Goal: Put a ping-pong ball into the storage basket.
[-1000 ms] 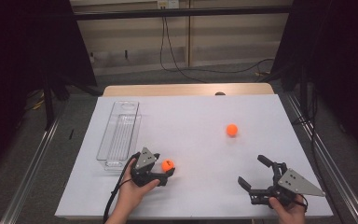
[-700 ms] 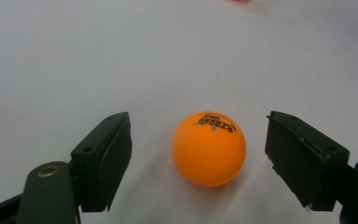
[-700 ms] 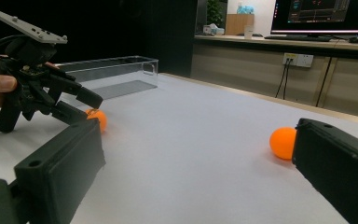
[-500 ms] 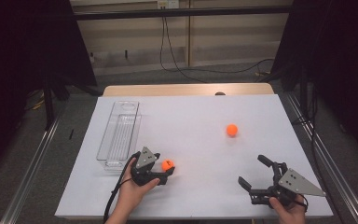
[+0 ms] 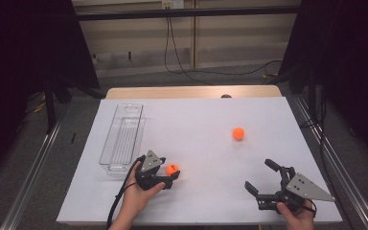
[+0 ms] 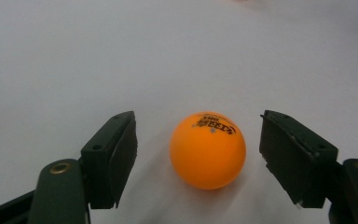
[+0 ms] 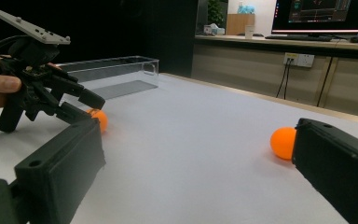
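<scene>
1. Left claw [image 5: 171, 175] is seen at the near-left of the desk [image 5: 196, 120], held low in the left hand [image 5: 136, 191]; its jaws have just been closing in, yet they stand partly apart with nothing gripped.
2. Between those jaws the near orange ball [image 6: 208, 149] is found, resting on the desk — a gap is visible on either side in the left gripper view, so neither pad is pressing on it.
3. The ball is centred between the pads and lies straight ahead of the claw; being round, it offers no long axis to be matched, and only the squeeze is judged to be left.
4. Right claw [image 5: 263, 184] is held at the near-right by the right hand [image 5: 297, 215], its jaws spread wide and empty.
5. A second orange ball [image 5: 238, 133] is seen farther back on the desk, ahead and slightly left of the right claw — clearly nearer to it than to the left one.
6. The clear tray [image 5: 122, 139] is set just beyond the left claw, on its left, so a short carry is judged enough for the near ball.
</scene>
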